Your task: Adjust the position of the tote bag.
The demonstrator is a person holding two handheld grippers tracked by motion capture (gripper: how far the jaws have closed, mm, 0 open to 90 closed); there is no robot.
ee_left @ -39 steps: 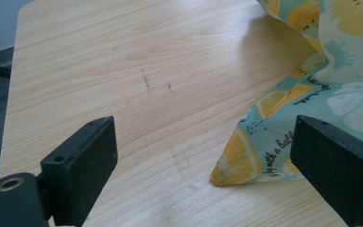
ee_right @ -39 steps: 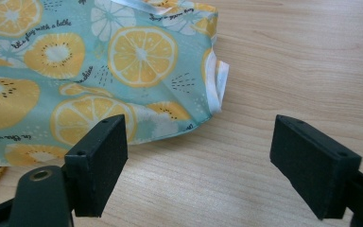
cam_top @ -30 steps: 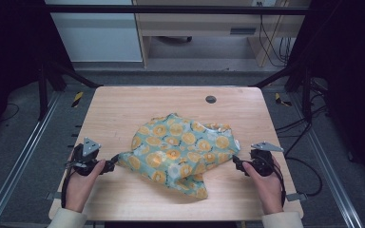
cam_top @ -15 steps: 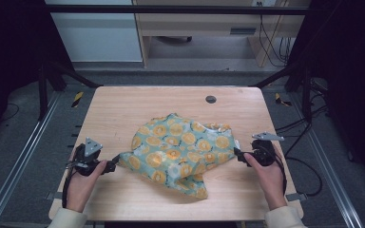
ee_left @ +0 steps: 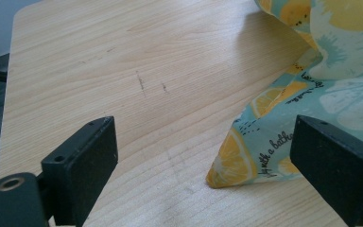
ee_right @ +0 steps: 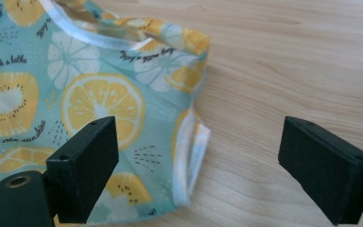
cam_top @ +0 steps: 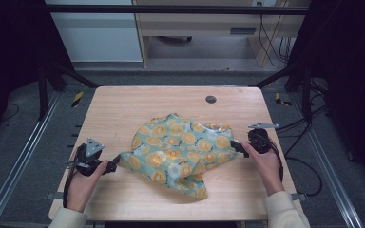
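A crumpled teal cloth printed with yellow lemon and orange slices (cam_top: 180,152) lay near the middle of a pale wooden worktop with rounded corners (cam_top: 123,109), reaching toward the near edge at about five o'clock. The left gripper (cam_top: 115,160), held in the person's left hand (cam_top: 83,183), sat at the cloth's nine o'clock side, just beside its pointed corner. In the left gripper view, its black jaws stood wide apart and released, with the cloth's corner (ee_left: 246,161) lying flat on the wood between them, close to the jaw on the right and pressed by neither. The right gripper (cam_top: 236,147), held in the person's right hand (cam_top: 266,164), sat at the cloth's three o'clock side, at its edge. In the right gripper view, its jaws had just been opening and stood wide and released; the white-trimmed hem of the cloth (ee_right: 189,142) lay between them, nearer the jaw on the left, with bare wood ahead of the other. A small dark round insert (cam_top: 211,99) sat in the worktop at twelve o'clock, well apart from the cloth.
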